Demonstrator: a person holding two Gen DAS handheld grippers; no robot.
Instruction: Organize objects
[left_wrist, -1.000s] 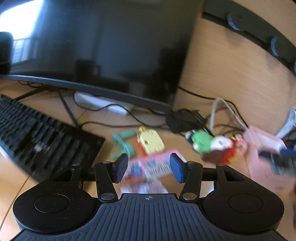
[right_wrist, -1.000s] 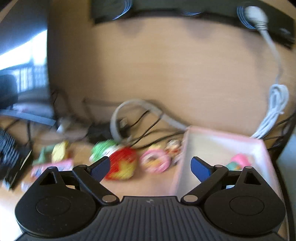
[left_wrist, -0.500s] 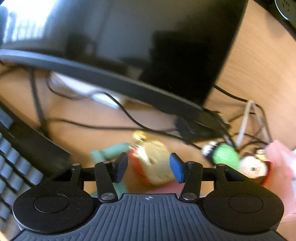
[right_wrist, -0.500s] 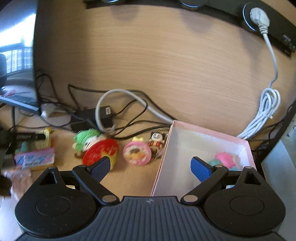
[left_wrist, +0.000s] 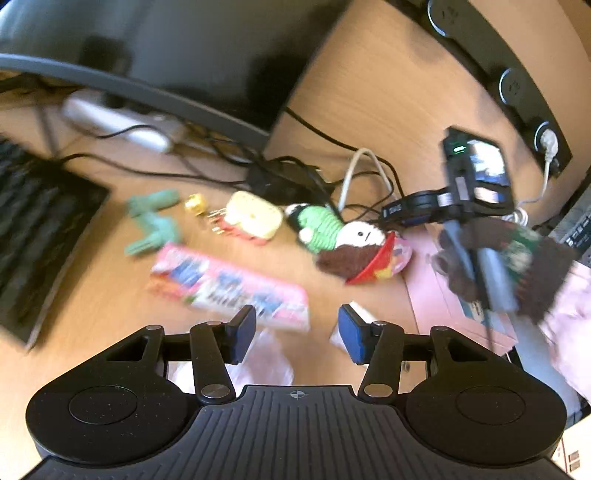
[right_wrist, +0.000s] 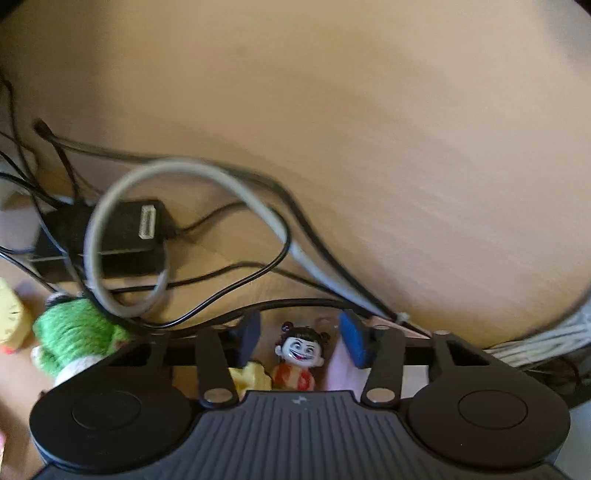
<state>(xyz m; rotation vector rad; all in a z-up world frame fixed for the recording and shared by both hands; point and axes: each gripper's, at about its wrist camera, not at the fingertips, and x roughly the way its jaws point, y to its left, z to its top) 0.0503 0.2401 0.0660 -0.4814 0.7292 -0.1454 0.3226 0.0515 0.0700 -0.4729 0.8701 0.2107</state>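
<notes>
Since half a second back the right gripper (right_wrist: 298, 334) has been swung left from the pink box (left_wrist: 436, 284) and brought down over the small doll figure (right_wrist: 297, 360); its jaws have just been closing, the figure seen between them, pads apparently not touching it. Left gripper (left_wrist: 297, 330) is held partly open and empty above the desk (left_wrist: 92, 295), with the pink packet (left_wrist: 229, 288) just ahead. Green knitted toy (left_wrist: 317, 225), yellow toy (left_wrist: 255, 216) and teal pieces (left_wrist: 151, 221) are scattered behind the packet, cables (right_wrist: 177, 236) further back
</notes>
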